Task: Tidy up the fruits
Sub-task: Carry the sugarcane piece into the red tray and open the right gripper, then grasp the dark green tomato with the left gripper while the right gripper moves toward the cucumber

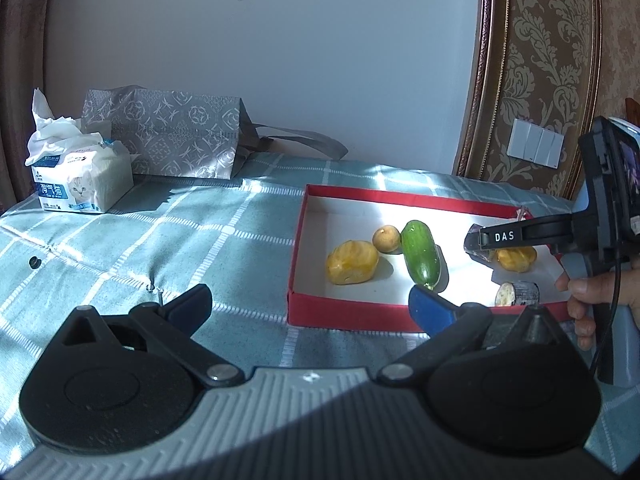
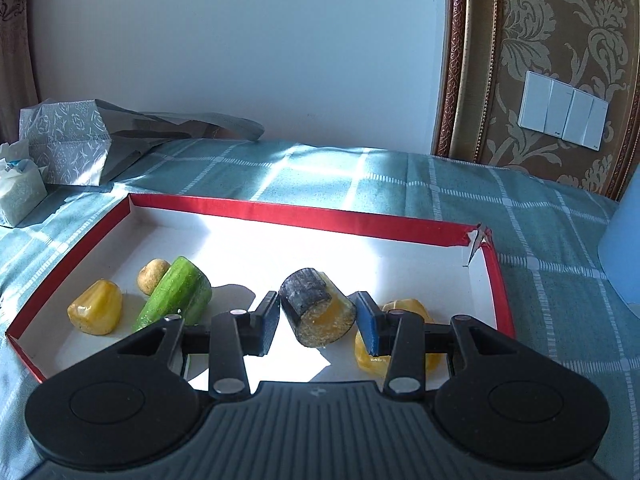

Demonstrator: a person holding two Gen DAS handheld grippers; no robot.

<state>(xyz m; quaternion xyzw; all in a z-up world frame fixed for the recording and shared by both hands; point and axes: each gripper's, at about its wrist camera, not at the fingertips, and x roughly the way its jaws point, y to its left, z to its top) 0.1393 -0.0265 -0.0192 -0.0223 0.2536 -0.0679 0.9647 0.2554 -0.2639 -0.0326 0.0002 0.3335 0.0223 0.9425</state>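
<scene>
A red-walled box (image 2: 280,212) with a white floor lies on the checked cloth. In it are two yellow fruits (image 2: 96,308) (image 2: 408,306), a small round brownish fruit (image 2: 152,276) and a green cucumber (image 2: 176,296). My right gripper (image 2: 318,320) is shut on a dark-skinned cut piece (image 2: 316,312) with a yellow face, held just above the floor beside the right yellow fruit. In the left wrist view the right gripper (image 1: 478,245) hangs over the box's right part. A second dark cut piece (image 1: 518,294) lies by the front wall. My left gripper (image 1: 310,304) stands wide open and holds nothing, in front of the box.
A tissue pack (image 1: 80,184) and a grey patterned bag (image 1: 168,136) stand at the back left by the wall. A person's hand (image 1: 588,300) holds the right gripper's handle. A pale blue object (image 2: 624,240) sits at the far right. Wall switches (image 2: 564,116) are behind.
</scene>
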